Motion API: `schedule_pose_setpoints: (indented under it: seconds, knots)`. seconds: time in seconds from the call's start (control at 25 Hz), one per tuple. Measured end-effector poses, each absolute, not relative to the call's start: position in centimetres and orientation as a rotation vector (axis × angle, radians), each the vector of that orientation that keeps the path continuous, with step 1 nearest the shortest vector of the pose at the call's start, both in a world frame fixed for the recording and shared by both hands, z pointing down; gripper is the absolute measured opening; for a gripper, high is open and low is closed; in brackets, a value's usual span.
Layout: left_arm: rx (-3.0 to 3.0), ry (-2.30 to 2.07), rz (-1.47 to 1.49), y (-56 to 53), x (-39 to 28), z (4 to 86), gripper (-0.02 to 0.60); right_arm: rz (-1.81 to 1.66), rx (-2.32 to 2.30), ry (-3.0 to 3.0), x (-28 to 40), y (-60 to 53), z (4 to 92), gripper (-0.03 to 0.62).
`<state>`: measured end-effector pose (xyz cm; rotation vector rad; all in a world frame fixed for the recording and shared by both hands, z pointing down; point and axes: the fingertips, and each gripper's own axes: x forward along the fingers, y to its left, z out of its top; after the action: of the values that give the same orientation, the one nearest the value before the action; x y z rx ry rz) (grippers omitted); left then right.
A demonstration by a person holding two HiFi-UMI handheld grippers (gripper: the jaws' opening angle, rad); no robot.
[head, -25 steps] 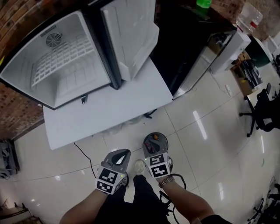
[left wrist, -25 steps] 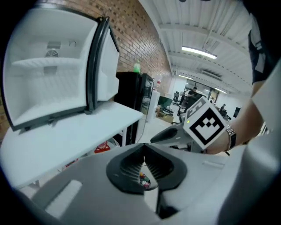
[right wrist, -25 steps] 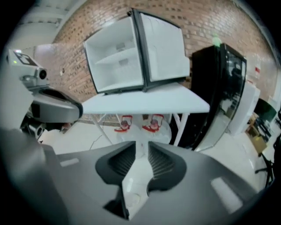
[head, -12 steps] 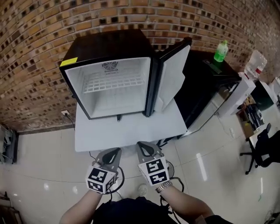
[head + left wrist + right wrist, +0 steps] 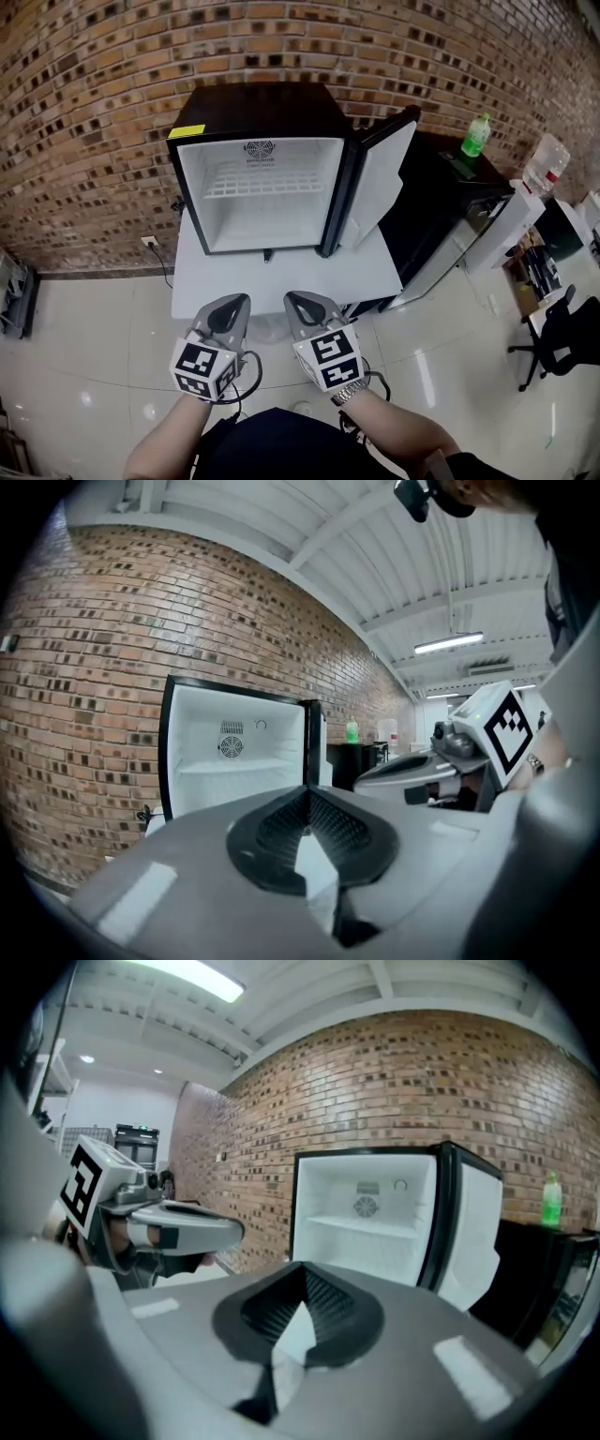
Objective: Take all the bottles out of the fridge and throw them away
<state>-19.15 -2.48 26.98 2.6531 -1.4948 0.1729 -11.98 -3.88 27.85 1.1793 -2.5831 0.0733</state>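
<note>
Left claw (image 5: 232, 311), right claw (image 5: 302, 307): both shut tight, holding nothing. Ahead of both: fridge (image 5: 267, 202) on table (image 5: 281, 277), door open, no bottles visible inside. Green bottle (image 5: 476, 136) far right of right claw, outside fridge. Unloading apparently finished; next, check shelves.

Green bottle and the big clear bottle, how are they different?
The green bottle is green and slim; the clear bottle is see-through and looks wider. The green bottle stands on the black counter; the clear bottle sits further right. Both are outside the open, empty fridge.
</note>
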Motion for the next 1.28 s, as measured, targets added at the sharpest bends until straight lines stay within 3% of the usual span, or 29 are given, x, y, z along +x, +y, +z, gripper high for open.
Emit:
schedule_pose_setpoints:
  seconds: [1.28]
  knots:
    - [2.749, -1.445, 0.177, -1.0, -19.5, 25.0, 0.005, 0.014, 1.243, -2.581, -13.2, -2.2, 25.5, 0.002]
